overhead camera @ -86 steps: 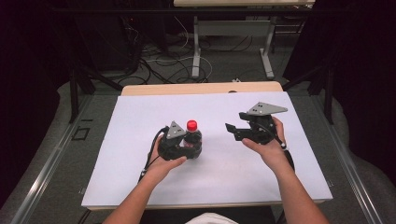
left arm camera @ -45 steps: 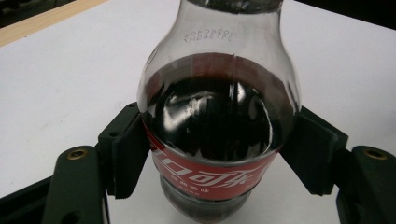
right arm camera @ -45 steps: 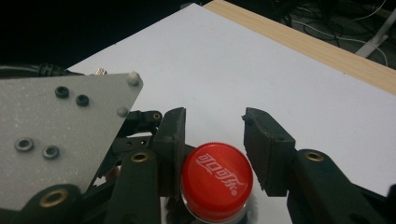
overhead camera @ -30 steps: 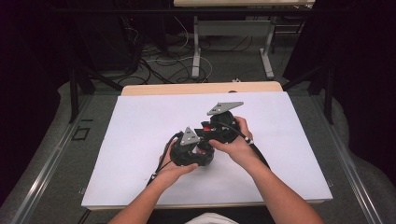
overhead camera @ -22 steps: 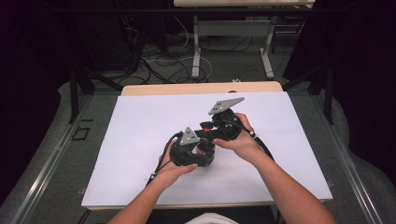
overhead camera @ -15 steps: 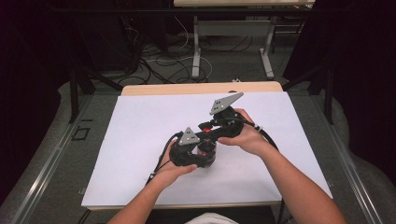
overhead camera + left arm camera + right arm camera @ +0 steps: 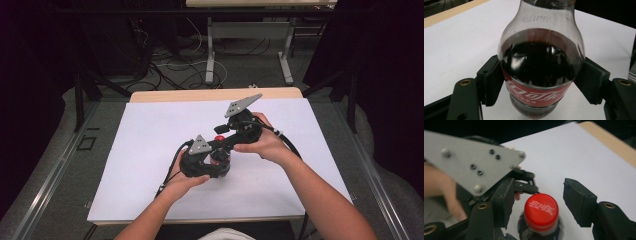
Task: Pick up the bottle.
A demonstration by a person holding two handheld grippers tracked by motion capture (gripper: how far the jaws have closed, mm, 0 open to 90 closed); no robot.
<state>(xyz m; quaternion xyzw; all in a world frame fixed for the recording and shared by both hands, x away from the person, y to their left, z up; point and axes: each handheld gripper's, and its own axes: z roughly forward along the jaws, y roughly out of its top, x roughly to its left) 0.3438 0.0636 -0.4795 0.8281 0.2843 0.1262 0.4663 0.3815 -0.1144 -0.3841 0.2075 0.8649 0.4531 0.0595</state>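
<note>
A small cola bottle [image 7: 541, 65] with dark drink, a red label and a red cap [image 7: 541, 211] stands on the white table top [image 7: 150, 130]. My left gripper [image 7: 541, 82] is shut on its body, one pad pressed on each side at the label. In the high view the left gripper [image 7: 202, 160] sits just left of the table's middle, and the cap [image 7: 219, 139] shows above it. My right gripper [image 7: 537, 200] is open, with its jaws on either side of the cap and clear of it. It reaches in from the right [image 7: 224, 137] at cap height.
The white sheet covers the table, and a wooden edge [image 7: 210, 94] shows at the far side. Beyond it are metal table legs [image 7: 210, 50] and loose cables on the floor. The grey plate [image 7: 471, 162] of the left gripper lies close to the right gripper's left jaw.
The right gripper came in from the right of the table to the bottle's cap, jaws still open. The left gripper kept hold of the bottle and shifted a little to the right.
</note>
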